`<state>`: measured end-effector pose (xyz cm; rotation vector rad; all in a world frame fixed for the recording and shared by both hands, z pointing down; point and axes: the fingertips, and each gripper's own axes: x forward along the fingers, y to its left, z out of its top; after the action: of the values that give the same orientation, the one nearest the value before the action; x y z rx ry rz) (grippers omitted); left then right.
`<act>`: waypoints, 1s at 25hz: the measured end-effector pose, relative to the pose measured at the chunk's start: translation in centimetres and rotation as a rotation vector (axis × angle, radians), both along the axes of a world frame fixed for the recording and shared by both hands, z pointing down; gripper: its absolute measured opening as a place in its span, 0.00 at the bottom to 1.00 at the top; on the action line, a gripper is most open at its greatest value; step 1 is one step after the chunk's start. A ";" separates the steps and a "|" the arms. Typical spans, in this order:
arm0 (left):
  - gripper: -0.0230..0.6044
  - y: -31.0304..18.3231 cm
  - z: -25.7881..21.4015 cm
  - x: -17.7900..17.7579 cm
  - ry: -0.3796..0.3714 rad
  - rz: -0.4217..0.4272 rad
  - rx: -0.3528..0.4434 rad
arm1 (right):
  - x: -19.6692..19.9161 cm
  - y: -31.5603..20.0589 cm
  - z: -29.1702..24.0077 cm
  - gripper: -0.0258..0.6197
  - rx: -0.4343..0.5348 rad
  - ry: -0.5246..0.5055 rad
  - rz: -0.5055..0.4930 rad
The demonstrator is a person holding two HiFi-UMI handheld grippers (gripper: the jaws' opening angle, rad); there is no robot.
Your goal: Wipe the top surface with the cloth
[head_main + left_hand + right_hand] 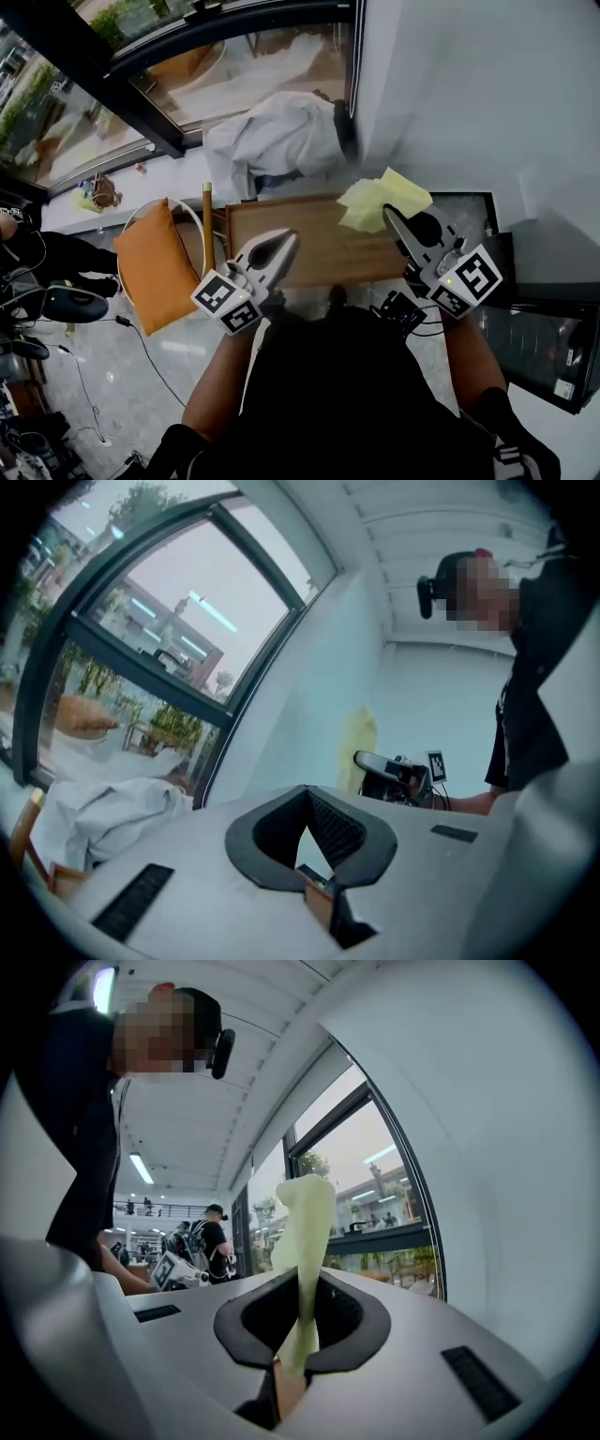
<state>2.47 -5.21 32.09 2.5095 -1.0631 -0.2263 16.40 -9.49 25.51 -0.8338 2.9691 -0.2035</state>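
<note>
A small wooden table (300,246) stood on a pale, glossy tiled floor (112,394). A thin black cable (150,352) trailed across the floor beside it.

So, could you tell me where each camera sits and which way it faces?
Head view: on the person's head, facing down at the wooden table; forearms, torso, left gripper, right gripper show.
Left gripper view: on the left gripper, along its shut, empty jaws toward the window; torso at right.
Right gripper view: on the right gripper, along jaws clamping the yellow cloth; torso at left.
Shared: all show the cloth.
</note>
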 end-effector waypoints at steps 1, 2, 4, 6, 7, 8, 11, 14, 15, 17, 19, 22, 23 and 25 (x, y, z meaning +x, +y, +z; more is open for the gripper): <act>0.05 0.0 -1.2 -0.4 0.001 -0.010 0.039 | 0.2 0.3 -0.7 0.09 0.011 -0.010 0.005; 0.05 0.1 -2.4 -0.8 0.005 -0.018 0.076 | 0.3 0.7 -1.4 0.09 0.020 -0.021 0.009; 0.05 0.6 -4.8 -1.4 0.015 -0.030 0.140 | 0.5 1.3 -2.4 0.09 0.031 -0.041 0.016; 0.05 1.4 -6.9 -1.7 0.016 -0.037 0.195 | 1.0 1.7 -2.4 0.09 0.030 -0.025 0.022; 0.05 1.9 -7.8 -1.8 0.009 -0.038 0.218 | 1.3 1.9 -2.2 0.09 0.024 -0.014 0.021; 0.05 2.4 -8.6 -1.8 -0.005 -0.037 0.235 | 1.5 2.1 -2.0 0.09 0.017 -0.005 0.018; 0.05 3.9 -9.4 -2.0 -0.061 -0.028 0.237 | 2.0 3.3 -1.3 0.09 -0.022 -0.006 -0.003; 0.05 4.3 -9.3 -3.1 -0.114 -0.026 0.216 | 2.3 4.8 -1.0 0.09 -0.070 -0.067 -0.026; 0.05 4.4 -9.3 -3.5 -0.127 -0.026 0.211 | 2.4 5.3 -0.5 0.09 -0.075 -0.065 -0.029; 0.05 5.3 -9.2 -4.1 -0.150 -0.012 0.202 | 2.6 6.9 0.7 0.09 -0.073 -0.029 -0.024; 0.05 6.6 -9.2 -4.4 -0.160 0.012 0.208 | 2.8 8.8 1.1 0.09 -0.070 -0.005 -0.008; 0.05 8.5 -9.0 -4.7 -0.122 0.037 0.228 | 2.7 11.4 0.2 0.09 -0.061 -0.030 0.025; 0.05 9.2 -9.0 -4.8 -0.101 0.043 0.234 | 2.6 12.2 -0.2 0.09 -0.054 -0.043 0.030; 0.05 10.9 -9.1 -5.0 -0.068 0.052 0.248 | 1.8 14.2 -1.0 0.09 -0.046 -0.058 0.035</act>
<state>-2.49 5.68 22.99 2.7799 -1.0514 -0.2742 18.23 4.71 24.52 -0.8687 2.9042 -0.2907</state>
